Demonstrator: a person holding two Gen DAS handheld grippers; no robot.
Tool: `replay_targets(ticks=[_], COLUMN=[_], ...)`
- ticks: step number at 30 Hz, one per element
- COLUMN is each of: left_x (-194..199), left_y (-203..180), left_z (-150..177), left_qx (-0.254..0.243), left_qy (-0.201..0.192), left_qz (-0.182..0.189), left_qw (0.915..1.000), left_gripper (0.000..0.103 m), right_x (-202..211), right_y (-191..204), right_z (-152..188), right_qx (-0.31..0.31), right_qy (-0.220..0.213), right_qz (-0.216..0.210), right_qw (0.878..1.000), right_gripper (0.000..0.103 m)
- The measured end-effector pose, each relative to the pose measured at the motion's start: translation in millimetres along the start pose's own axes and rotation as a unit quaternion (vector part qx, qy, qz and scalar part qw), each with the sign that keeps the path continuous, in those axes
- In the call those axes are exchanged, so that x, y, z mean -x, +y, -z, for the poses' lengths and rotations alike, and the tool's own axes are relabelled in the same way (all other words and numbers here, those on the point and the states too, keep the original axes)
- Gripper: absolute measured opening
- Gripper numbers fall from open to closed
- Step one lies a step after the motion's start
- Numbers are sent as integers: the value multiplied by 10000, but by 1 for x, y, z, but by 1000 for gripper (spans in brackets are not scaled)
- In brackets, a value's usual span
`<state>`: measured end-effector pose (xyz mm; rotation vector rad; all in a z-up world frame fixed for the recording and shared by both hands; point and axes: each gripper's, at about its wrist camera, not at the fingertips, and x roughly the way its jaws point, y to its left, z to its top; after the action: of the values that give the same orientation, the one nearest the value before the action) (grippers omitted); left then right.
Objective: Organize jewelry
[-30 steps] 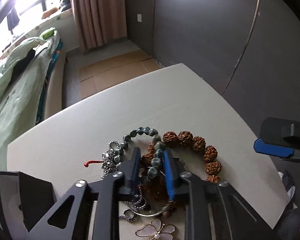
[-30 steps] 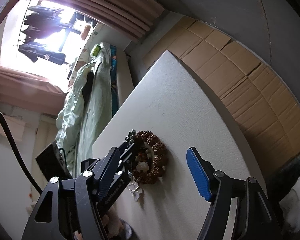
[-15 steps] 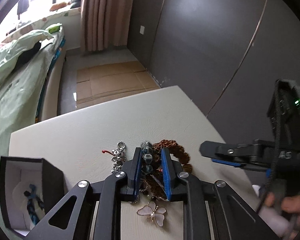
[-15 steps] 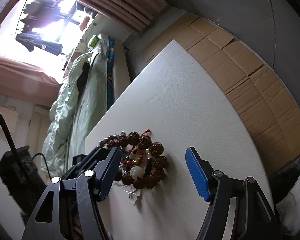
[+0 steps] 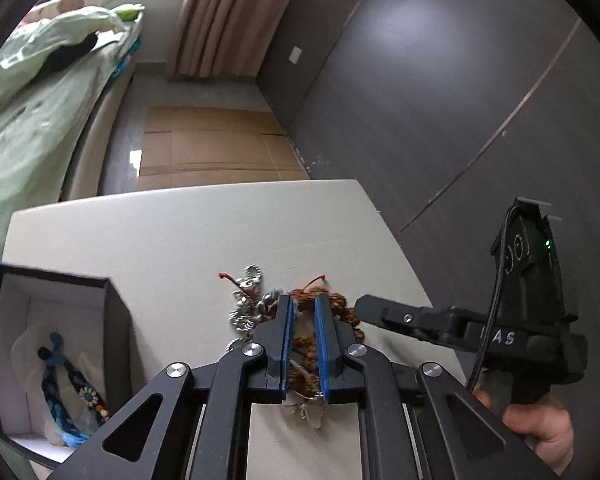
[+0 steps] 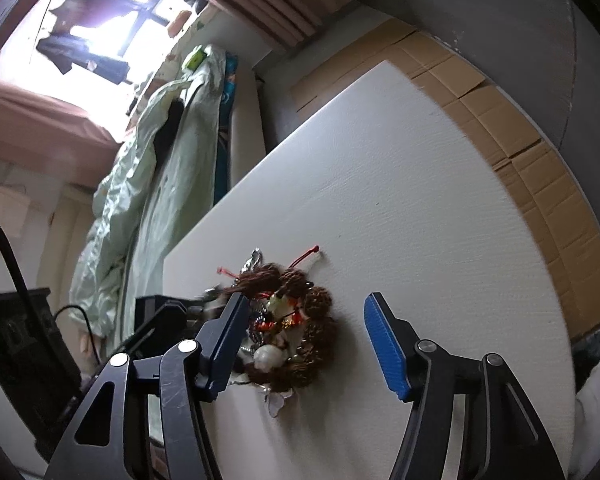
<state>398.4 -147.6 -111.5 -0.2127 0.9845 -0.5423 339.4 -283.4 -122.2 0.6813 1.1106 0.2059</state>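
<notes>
A tangled pile of jewelry lies on the white table: a brown seed-bead bracelet, a silver chain, red cords and a pale butterfly pendant. My left gripper is nearly closed around strands in the pile; which piece it pinches is blurred. My right gripper is open, its fingers straddling the pile from the right side; it also shows in the left wrist view. A black open box at the left holds a blue braided bracelet.
A bed with green bedding stands beyond the table's left side. Flattened cardboard covers the floor past the far edge. A dark wall is at the right.
My left gripper has narrowed on the pile and pulled back, bringing the black box into view. My right gripper has moved in so its open fingers straddle the pile.
</notes>
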Motion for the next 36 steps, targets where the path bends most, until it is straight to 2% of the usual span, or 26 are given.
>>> replay_targets(ticks=[3,10,12,14,15,19,21,23,25,30,33,36], left_x=[0,-8,-10,-12,-12,-13,-16,-19,-22,-27,-29,-30], left_y=[7,17,20,24,25,22,16,13,14,23,28,20], left_z=[5,16,17,16,15,15,15,15,14,2,-8,-17], left_qx=[38,-43,-44,15,43,-2,-147,-228,-168,205,431,150], left_qy=[37,165,209,282,289,281,270,252,267,190,123,133], left_qz=[-94,-409,-444,-505,-546,-501,-640,-724,-640,-636,-771,-1027], left_qw=[9999,9990,9988,9983,9981,9983,9975,9968,9974,9976,9960,9945], left_gripper=[11,12,13,15,20,42,46,47,47,47,47,47], right_x=[-11,-21,-22,-23,-24,-17,-10,0,11,27,29,31], right_y=[6,22,26,30,31,23,20,16,10,-1,-5,-7], right_z=[1,6,8,9,10,9,11,11,10,5,1,0], right_qx=[123,710,926,1158,1272,1278,1276,1276,1214,1042,924,884], right_qy=[141,198,158,120,122,144,79,-35,-176,-371,-398,-408], right_qz=[89,685,965,1317,1442,1305,1265,1273,1295,1360,1267,1185], right_qw=[9998,9949,9909,9844,9813,9831,9837,9836,9840,9845,9868,9882], right_gripper=[62,62,52,25,21,21,20,20,20,20,21,20])
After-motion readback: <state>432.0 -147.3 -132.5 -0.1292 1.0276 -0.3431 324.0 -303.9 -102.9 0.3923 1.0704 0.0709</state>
